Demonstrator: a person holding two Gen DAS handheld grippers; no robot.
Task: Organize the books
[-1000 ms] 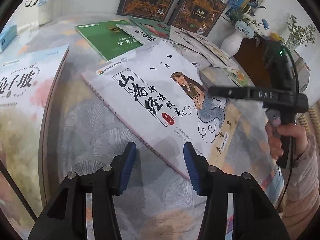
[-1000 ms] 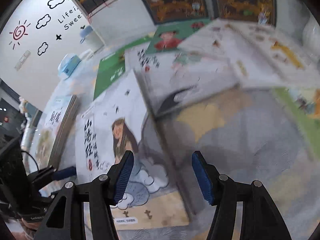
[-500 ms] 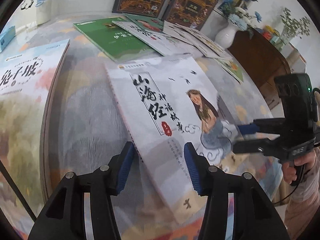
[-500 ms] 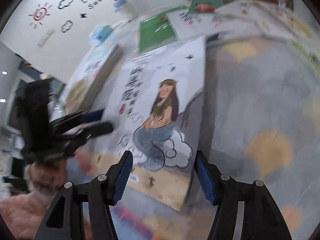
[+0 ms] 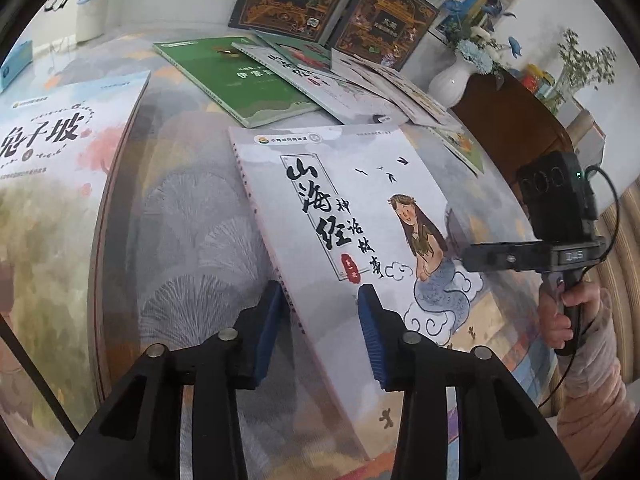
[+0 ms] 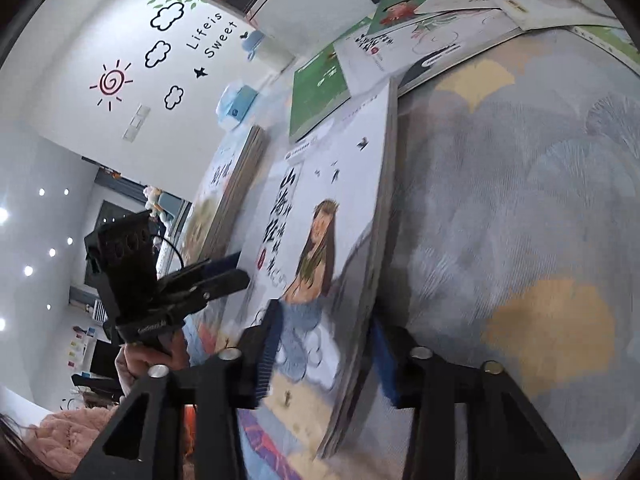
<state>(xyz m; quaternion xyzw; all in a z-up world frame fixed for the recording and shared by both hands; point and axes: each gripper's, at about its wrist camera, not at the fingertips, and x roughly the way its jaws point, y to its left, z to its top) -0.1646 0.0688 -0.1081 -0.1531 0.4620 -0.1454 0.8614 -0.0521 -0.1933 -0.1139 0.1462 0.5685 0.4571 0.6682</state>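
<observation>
Closing both grippers on the mermaid book (image 5: 340, 216), which is tilted up off the patterned cloth (image 5: 192, 240), you have the left gripper (image 5: 318, 328) at its spine edge and the right gripper (image 6: 324, 356) at its page edge; uneven bites could let it twist, slip or buckle.

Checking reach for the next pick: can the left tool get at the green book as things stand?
Probably not at once. The left tool is closing around the mermaid book's spine edge. The green book lies flat beyond it, one corner under a white book.
</observation>
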